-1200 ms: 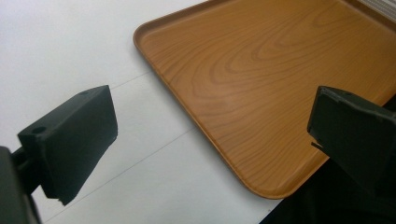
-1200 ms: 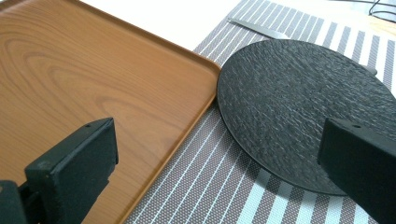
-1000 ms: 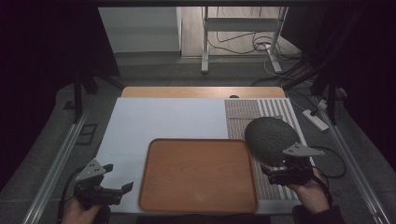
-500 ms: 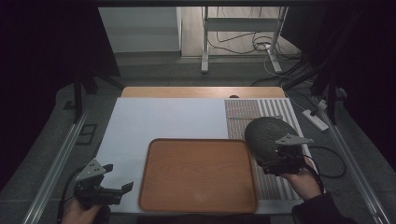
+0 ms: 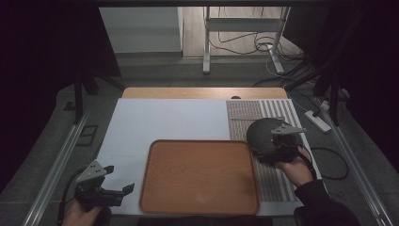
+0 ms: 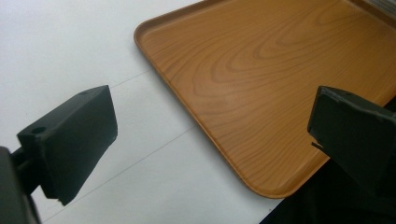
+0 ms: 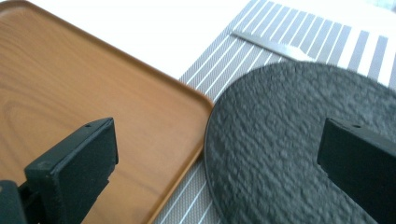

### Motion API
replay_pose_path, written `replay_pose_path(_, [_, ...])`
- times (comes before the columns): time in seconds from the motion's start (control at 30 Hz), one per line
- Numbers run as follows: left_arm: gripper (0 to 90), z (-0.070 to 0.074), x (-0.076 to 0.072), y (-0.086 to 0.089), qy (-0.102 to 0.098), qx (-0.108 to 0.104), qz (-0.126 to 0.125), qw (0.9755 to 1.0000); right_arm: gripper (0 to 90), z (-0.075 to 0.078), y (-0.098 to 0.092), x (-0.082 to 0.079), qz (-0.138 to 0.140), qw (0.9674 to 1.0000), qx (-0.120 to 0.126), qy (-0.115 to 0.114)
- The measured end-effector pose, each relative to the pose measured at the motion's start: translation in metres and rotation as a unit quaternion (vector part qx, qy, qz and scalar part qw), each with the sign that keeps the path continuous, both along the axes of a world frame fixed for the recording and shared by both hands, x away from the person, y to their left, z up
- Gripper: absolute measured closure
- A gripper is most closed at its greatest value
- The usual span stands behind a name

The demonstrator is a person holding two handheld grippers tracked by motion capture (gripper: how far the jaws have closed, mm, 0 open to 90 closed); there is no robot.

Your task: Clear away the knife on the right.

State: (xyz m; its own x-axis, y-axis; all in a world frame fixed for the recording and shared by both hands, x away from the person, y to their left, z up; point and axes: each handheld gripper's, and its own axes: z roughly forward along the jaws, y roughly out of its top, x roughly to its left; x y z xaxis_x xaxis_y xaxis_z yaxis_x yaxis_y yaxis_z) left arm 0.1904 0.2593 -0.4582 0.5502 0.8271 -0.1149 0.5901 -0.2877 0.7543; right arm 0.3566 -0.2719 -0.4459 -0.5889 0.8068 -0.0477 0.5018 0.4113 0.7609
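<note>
Since the earlier frame the right gripper [image 5: 275, 143] has slid up the frame and now sits over the near edge of the plate [image 5: 264, 135], while the left gripper [image 5: 113, 188] has kept its place at lower left.

Nearest, at lower left of the high view, the left gripper hangs with jaws spread, empty, just beside the tray's [image 5: 200, 175] left rim. In its own view the tray [image 6: 261, 79] fills the upper right.

Farther up, at right centre, the right gripper [image 7: 219, 158] also stands spread wide, one jaw over the tray [image 7: 79, 88], the other over the plate [image 7: 289, 140].

The plate lies on the striped mat [image 5: 277, 181], just beside the tray's right rim (touching or not, I cannot tell). It looks like dark, rough stoneware: probably heavy, stiff, breakable, yet grippy. I judge its near rim the best hold, pinched firmly and kept level.
</note>
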Motion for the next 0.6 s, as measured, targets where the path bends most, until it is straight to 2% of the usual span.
replay_pose_path(0.27, [1.6,0.000,0.000,0.000,0.000,0.000,0.000,1.0000,0.0,-0.006,0.005,0.019,0.005,0.9999,-0.012,-0.009])
replay_pose_path(0.5, [1.6,0.000,0.000,0.000,0.000,0.000,-0.001,1.0000,0.0,-0.011,0.006,0.034,-0.008,0.9998,-0.020,0.001])
replay_pose_path(0.6, [1.6,0.000,0.000,0.000,0.000,0.000,-0.001,1.0000,0.0,-0.013,0.007,0.040,-0.011,0.9998,-0.006,0.014])
